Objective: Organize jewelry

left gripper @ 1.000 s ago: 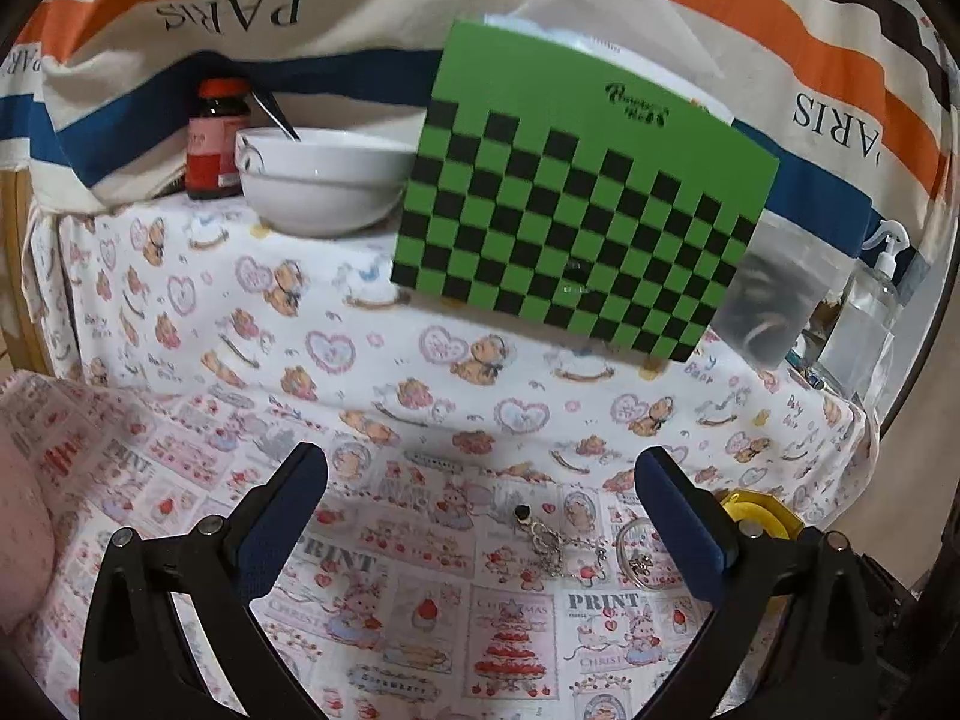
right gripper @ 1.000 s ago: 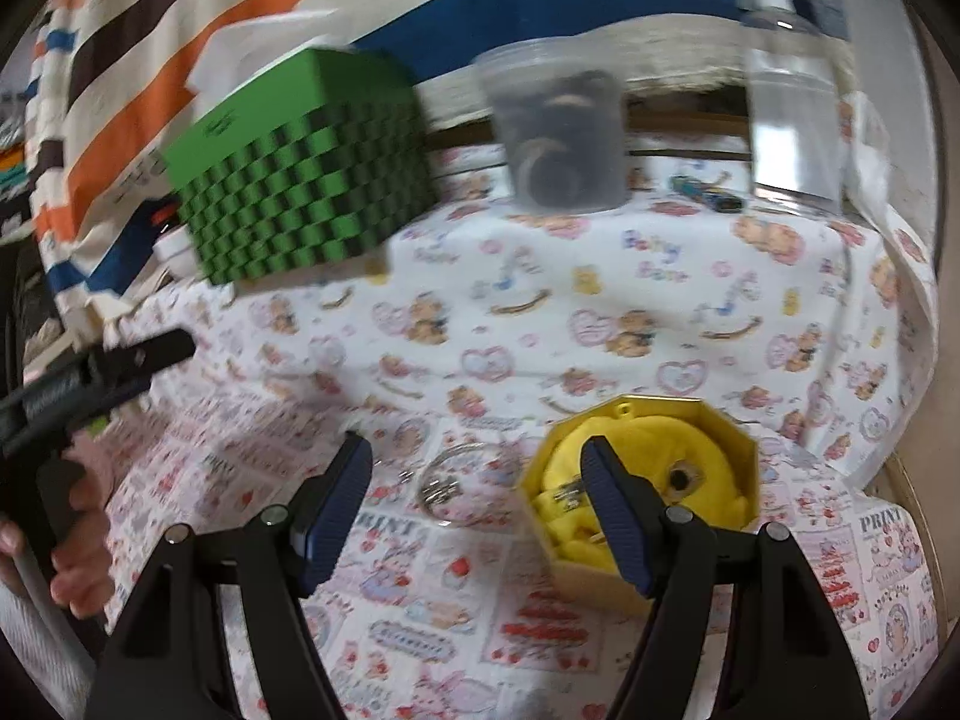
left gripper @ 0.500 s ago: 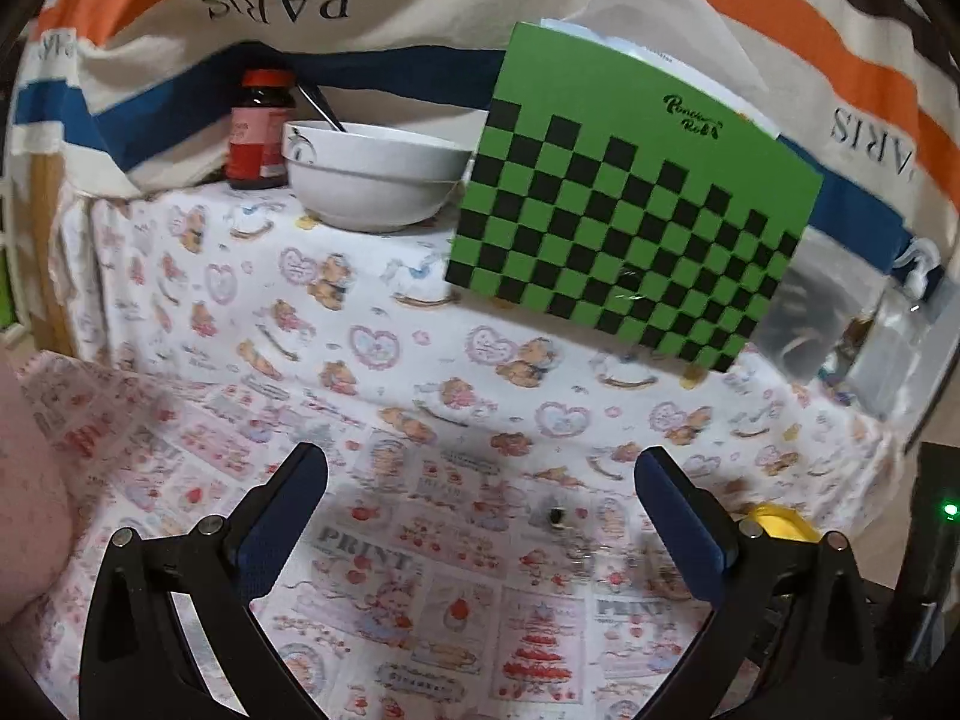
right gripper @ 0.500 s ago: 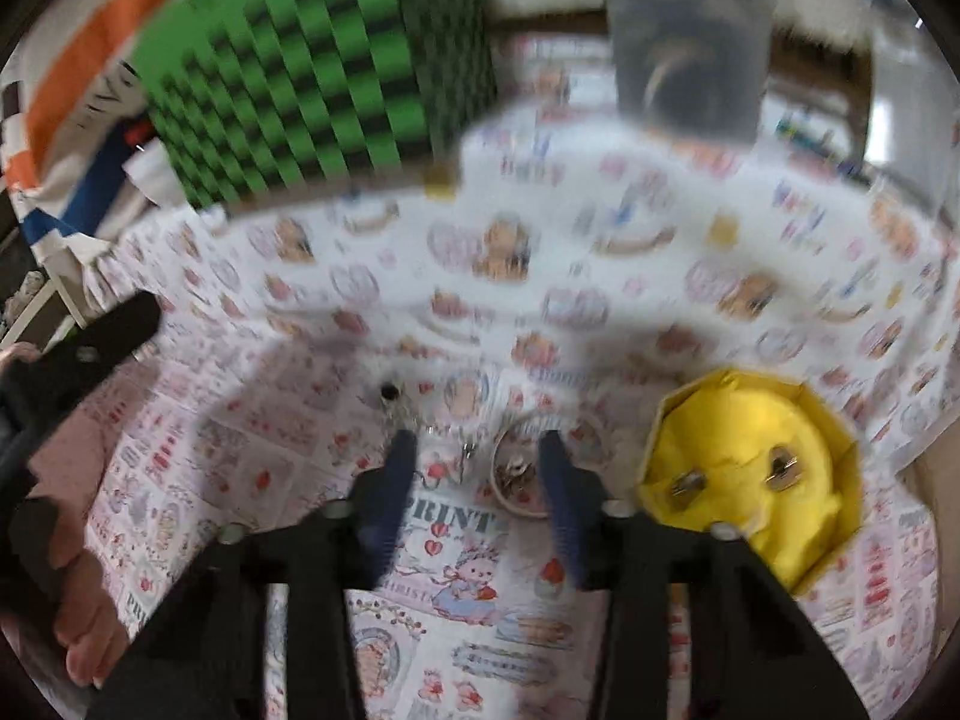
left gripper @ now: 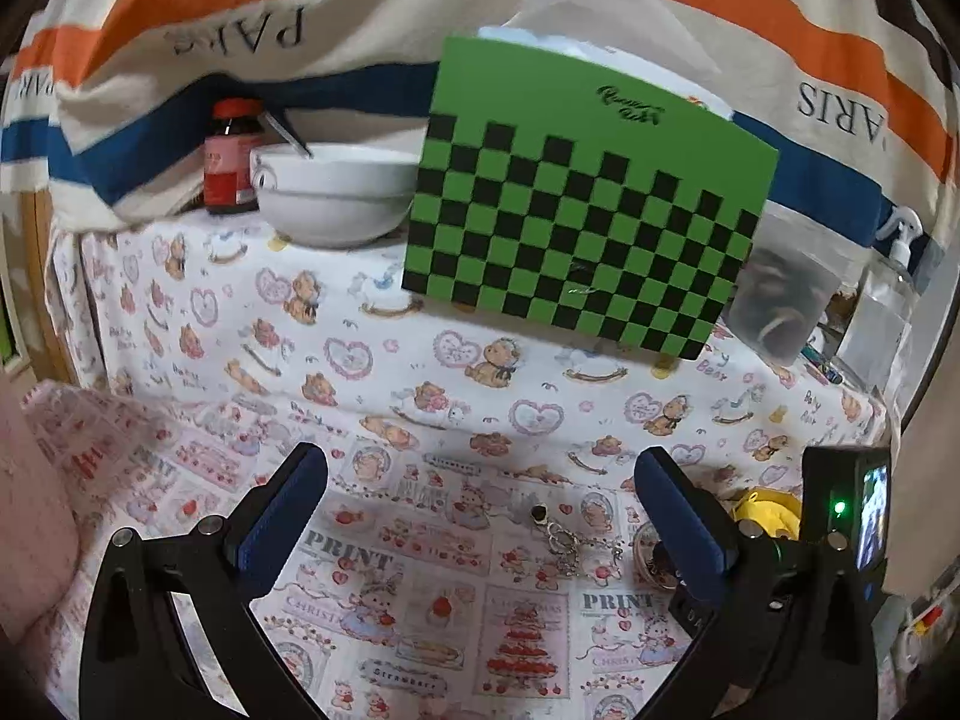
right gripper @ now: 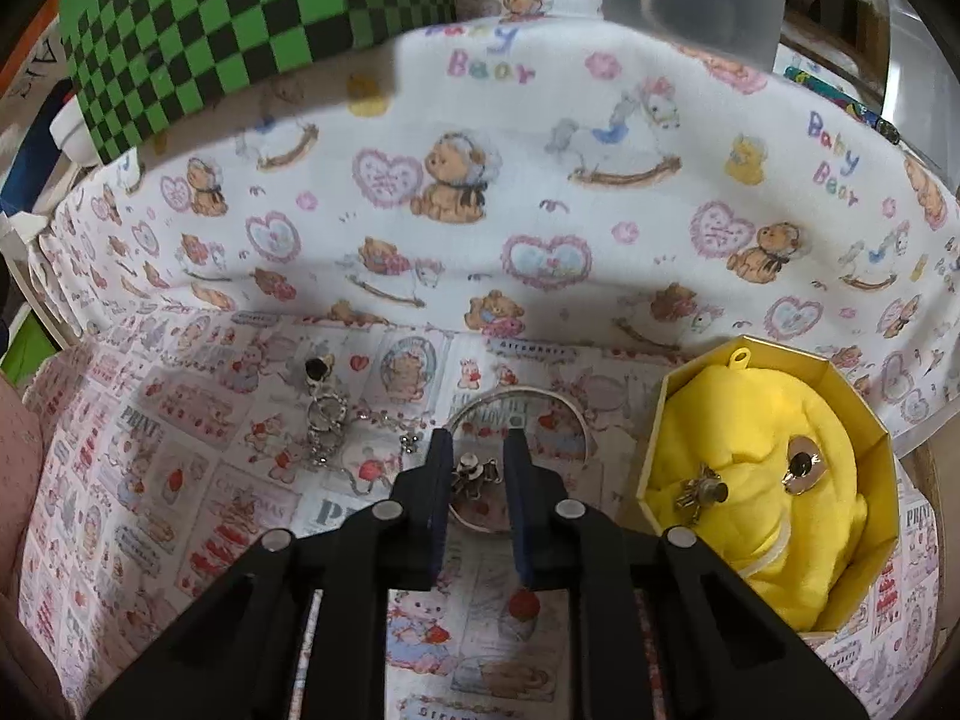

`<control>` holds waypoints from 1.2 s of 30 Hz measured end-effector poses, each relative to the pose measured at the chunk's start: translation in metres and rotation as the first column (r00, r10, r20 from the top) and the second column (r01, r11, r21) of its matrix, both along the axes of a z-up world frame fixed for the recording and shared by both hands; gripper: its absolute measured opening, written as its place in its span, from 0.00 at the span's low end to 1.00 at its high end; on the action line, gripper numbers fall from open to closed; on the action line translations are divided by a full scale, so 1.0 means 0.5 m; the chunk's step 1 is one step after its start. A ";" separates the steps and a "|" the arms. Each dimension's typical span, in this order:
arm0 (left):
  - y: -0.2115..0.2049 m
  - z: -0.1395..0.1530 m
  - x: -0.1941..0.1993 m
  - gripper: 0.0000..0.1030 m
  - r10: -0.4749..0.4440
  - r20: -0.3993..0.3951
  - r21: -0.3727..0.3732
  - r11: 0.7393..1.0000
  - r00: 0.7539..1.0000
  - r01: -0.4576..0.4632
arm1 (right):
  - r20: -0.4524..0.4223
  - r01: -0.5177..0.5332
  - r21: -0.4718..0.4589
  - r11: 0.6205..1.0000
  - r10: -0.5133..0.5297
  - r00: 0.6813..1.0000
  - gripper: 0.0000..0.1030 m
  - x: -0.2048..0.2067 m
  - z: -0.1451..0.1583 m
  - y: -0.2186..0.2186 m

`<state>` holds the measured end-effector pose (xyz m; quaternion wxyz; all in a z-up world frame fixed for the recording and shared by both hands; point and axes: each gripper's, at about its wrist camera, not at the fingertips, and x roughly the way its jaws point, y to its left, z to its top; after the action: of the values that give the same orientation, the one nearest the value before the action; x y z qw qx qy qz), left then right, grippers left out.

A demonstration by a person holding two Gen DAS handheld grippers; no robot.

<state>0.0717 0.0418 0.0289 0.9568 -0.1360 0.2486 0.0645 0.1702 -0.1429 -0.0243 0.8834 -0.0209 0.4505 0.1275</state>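
My right gripper (right gripper: 477, 441) points down at the printed cloth, its jaws closing on a small bear-shaped charm (right gripper: 474, 474) that fills the narrow gap between them. The charm lies inside a thin silver bangle (right gripper: 522, 396). To the left lie a chain with rings (right gripper: 327, 414) and a black-stone piece (right gripper: 315, 367). On the right stands a yellow octagonal box (right gripper: 774, 360) lined with yellow cloth, holding a dark-stone piece (right gripper: 804, 468) and a metal piece (right gripper: 702, 489). My left gripper (left gripper: 480, 462) hovers open, nothing between its fingers, with the loose jewelry (left gripper: 561, 540) ahead on its right.
A raised shelf under teddy-bear cloth runs along the back. On it stand a green and black checkered box (left gripper: 588, 210), a white bowl (left gripper: 333, 198), a red-labelled bottle (left gripper: 231, 156), a cloudy plastic tub (left gripper: 786, 300) and a pump bottle (left gripper: 882, 300).
My right gripper has swung left from over the yellow box, dropped to the bangle, and narrowed its jaws around the charm. The left gripper's view has shifted only slightly.
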 end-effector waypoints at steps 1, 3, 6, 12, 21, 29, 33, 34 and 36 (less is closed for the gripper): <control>0.004 -0.003 0.002 0.99 0.003 -0.005 -0.011 1.000 1.000 -0.004 | 0.000 0.001 -0.004 1.000 -0.001 1.000 0.11 0.002 -0.002 0.004; 0.011 -0.008 0.002 0.99 0.016 0.001 -0.018 1.000 1.000 -0.016 | 0.008 0.006 -0.006 1.000 -0.006 1.000 0.08 0.003 -0.003 0.006; 0.020 -0.007 -0.004 0.99 0.068 0.036 0.013 0.998 0.997 -0.068 | 0.005 0.001 0.016 1.000 -0.001 1.000 0.06 0.005 -0.009 0.004; 0.031 -0.013 0.002 0.99 0.059 0.018 -0.012 0.998 0.998 -0.059 | 0.037 -0.006 0.099 0.995 0.003 0.999 0.05 -0.016 0.021 -0.027; 0.012 -0.026 0.013 0.99 0.058 0.005 0.043 0.997 0.998 -0.058 | 0.185 0.001 0.178 0.984 -0.035 0.982 0.05 -0.094 0.134 -0.164; -0.017 -0.043 0.027 0.99 0.011 -0.053 0.073 0.997 0.999 -0.007 | 0.206 0.074 0.164 0.984 -0.108 0.973 0.05 -0.120 0.126 -0.281; -0.039 -0.052 0.028 0.98 -0.085 -0.124 -0.039 0.996 0.989 0.081 | 0.194 0.116 0.201 0.973 -0.156 0.968 0.05 -0.118 0.118 -0.314; -0.047 -0.052 0.026 0.98 -0.108 -0.123 -0.051 0.993 0.986 0.103 | 0.193 0.126 0.198 0.972 -0.165 0.967 0.05 -0.118 0.116 -0.319; -0.074 -0.055 0.026 0.98 -0.146 -0.135 -0.029 0.989 0.980 0.144 | 0.191 0.149 0.217 0.965 -0.192 0.963 0.05 -0.119 0.113 -0.333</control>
<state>0.0848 0.0050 0.0015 0.9383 -0.1220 0.3237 0.0014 0.1109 -0.3093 0.0320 0.9313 0.0938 0.3396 0.0924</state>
